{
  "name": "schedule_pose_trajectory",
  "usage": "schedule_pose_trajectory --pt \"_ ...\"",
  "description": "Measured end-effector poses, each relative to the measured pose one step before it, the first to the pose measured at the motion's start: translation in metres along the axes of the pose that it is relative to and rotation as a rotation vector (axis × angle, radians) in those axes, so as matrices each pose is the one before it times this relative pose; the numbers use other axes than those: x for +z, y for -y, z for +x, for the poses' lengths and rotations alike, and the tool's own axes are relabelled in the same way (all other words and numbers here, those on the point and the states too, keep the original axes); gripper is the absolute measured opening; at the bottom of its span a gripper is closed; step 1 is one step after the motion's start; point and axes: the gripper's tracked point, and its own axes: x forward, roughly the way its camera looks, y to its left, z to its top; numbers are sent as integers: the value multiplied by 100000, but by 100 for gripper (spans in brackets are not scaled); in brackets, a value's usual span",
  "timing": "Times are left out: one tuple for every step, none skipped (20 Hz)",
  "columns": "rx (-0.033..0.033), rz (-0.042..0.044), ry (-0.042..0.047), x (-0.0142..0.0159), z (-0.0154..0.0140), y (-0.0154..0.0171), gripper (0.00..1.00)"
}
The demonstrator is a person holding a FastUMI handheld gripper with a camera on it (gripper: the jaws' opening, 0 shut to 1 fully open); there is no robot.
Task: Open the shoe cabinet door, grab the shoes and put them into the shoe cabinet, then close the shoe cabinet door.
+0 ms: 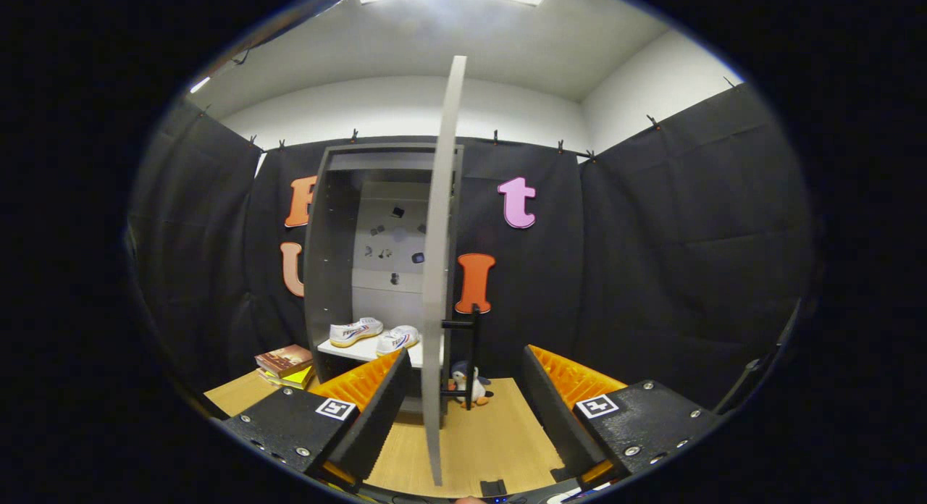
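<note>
Black cloth walls close off the booth, with a wood floor (478,439) underneath and a tall grey shoe cabinet (329,258) against the back wall. Gripper view: cabinet door (440,272) stands wide open, seen edge-on, long axis vertical, its free edge pointing straight back at the gripper (463,410). Fingers are spread wide with nothing between them except that door edge, and no contact is visible. Shoes (373,334) are already on the white shelf inside the cabinet, a pair side by side, long axes roughly level, toes angled right toward the door side. My read: only closing the door is left. Door looks like a stiff, light panel on hinges, so it should swing easily; push on the flat face near the free edge, or take the black bar handle (472,348) on its right face. A stack of books (286,364) sits left of the cabinet, and a small penguin toy (469,386) is on the floor past the door.
</note>
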Motion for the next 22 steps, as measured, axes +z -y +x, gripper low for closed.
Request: schedule_pose_trajectory --pt "-1745 116 -478 -474 664 1236 95" --pt "-1445 307 -485 -503 772 1073 95" --pt "-481 793 -589 -392 751 819 95" --pt "361 1157 -874 -525 845 337 95" --pt "1819 658 -675 -399 591 21 95" --pt "1551 109 -588 -509 812 -178 95" --pt "1810 -121 -954 -431 559 -123 95" --pt "3153 438 -590 -299 341 -698 95" --pt "2437 701 -823 -68 -86 -770 95" --pt "1914 588 314 -55 469 -369 95" --pt "1548 1029 -361 185 -7 -266 91" --pt "1294 1301 -1258 -203 -18 -490 90" --pt "755 1051 -452 -83 -17 -435 90" --pt "1115 650 -614 -148 63 -569 90" --pt "1624 650 -220 -11 -132 -773 89" --pt "1929 154 -698 -116 -11 -1027 89" --pt "2442 107 -181 -27 80 -1443 89" --pt "2889 -68 -596 -272 221 -1776 89" --pt "3058 36 -547 -199 201 -1548 89" --pt "2872 -263 -19 -47 297 -1450 89" --pt "2989 -90 -246 -95 595 -1678 89" --pt "2394 336 -133 -18 828 -1256 89"
